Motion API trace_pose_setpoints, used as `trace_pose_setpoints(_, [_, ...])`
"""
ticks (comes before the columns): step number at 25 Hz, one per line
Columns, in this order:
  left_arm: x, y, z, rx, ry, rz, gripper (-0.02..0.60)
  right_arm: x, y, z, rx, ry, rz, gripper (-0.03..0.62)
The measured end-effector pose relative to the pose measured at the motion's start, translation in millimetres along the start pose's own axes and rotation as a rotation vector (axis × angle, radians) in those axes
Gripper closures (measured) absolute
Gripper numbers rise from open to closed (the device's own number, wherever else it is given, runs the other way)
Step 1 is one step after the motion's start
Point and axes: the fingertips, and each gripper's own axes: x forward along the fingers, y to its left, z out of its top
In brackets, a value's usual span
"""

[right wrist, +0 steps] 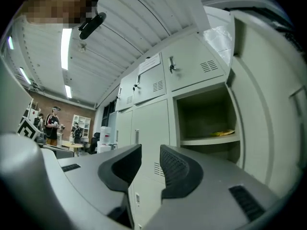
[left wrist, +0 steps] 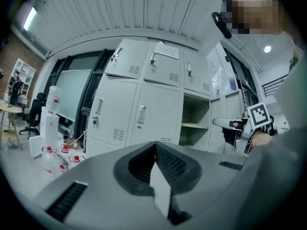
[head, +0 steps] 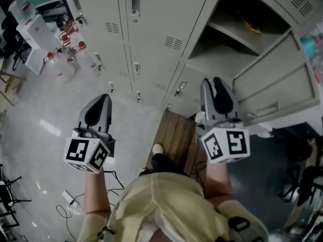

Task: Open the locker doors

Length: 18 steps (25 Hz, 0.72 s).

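Hovering beside the open locker door, the right gripper spreads empty fingers; the left gripper has them closed, empty.

Head view steeply down over lockers; both gripper views face them, sharing open compartment.

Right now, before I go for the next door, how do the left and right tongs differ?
The left gripper has its tongs shut together; the right gripper has its tongs apart. In the head view the left gripper faces closed locker doors, while the right gripper sits beside the open locker door. Both hold nothing and touch no locker.
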Motion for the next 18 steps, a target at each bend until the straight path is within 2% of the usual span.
trace_pose_setpoints(7, [-3.6,48.5,-6.8,-0.033,0.004,0.163,0.578,61.4,29.1,-19.3,0.018,0.038,0.163,0.477])
trace_pose_setpoints(14, [-7.0,78.2,-22.7,-0.047,0.017,0.283,0.578,98.3,59.3,-49.8,0.027,0.079,0.308,0.477])
trace_pose_setpoints(18, [-11.8,91.0,-32.8,-0.062,0.019,0.330,0.578,116.7,72.9,-79.5,0.030,0.127,0.355,0.477])
